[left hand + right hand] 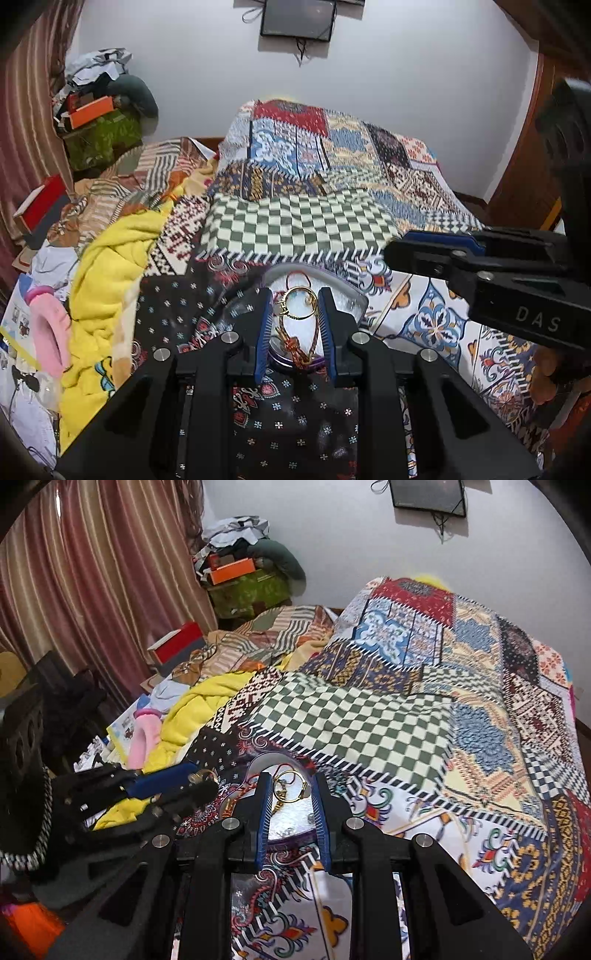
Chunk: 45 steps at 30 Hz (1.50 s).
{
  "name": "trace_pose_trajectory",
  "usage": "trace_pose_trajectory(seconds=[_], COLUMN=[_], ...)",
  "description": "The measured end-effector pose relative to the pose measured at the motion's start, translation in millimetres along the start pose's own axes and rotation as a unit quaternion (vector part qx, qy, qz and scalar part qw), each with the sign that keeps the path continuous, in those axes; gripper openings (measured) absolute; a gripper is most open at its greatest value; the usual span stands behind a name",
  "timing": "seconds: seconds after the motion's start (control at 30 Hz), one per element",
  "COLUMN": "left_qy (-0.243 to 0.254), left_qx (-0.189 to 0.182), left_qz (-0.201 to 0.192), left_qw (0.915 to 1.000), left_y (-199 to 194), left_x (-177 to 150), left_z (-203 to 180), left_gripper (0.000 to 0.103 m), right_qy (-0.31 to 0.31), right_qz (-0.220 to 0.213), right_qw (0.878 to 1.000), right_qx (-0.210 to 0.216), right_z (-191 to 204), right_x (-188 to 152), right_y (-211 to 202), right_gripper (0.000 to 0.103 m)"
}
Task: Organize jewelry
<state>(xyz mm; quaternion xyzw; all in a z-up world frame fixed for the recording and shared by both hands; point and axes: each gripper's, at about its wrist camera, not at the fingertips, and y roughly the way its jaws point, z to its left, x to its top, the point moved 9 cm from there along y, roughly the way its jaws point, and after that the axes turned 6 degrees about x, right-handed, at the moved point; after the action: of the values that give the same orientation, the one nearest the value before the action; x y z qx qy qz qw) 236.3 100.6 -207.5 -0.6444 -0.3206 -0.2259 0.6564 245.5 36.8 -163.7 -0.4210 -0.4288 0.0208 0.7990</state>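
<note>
While both tools hang over the patchwork bedspread (295,221), the left tool (295,314) sits lower centre of its frame, jaws narrow around a gold ring (301,302), contact unclear; ring and red cord (295,347) lie in a clear round dish (351,299). Right tool (290,797), lower centre, gapes narrow over the same dish, gripping nothing

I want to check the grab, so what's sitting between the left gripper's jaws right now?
In the left wrist view, a gold ring and red-and-gold jewelry lie between the left gripper's jaws, over a round clear container on the bedspread.
</note>
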Motion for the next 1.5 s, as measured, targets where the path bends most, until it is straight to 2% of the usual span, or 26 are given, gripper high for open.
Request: trace_pose_trajectory(seconds=[0.3,0.83,0.97,1.1,1.23,1.5], left_qy=[0.003,-0.012,-0.018,-0.021,-0.024,-0.026], left_qx=[-0.014,-0.013,-0.013,-0.012,-0.007,-0.003], left_qz=[0.036,0.045,0.046,0.04,0.019,-0.052], left_qw=[0.9992,0.9988,0.9987,0.9989,0.9995,0.9983], left_y=[31,41,38,28,7,-67], left_x=[-18,-21,-21,-17,-6,25], left_z=[-6,5,8,9,11,9], left_gripper=[0.024,0.024,0.031,0.032,0.037,0.041], right_qy=[0.007,0.017,0.041,0.045,0.04,0.008], right_qz=[0.032,0.067,0.075,0.065,0.041,-0.051], right_qw=[0.999,0.997,0.996,0.996,0.998,0.999], right_qx=[0.002,0.018,0.033,0.033,0.029,-0.002], right_z=[-5,-2,-4,-4,1,26], right_x=[-11,-20,-20,-14,-6,21], right_y=[30,52,50,37,15,-65], right_gripper=[0.019,0.02,0.02,0.021,0.026,0.027])
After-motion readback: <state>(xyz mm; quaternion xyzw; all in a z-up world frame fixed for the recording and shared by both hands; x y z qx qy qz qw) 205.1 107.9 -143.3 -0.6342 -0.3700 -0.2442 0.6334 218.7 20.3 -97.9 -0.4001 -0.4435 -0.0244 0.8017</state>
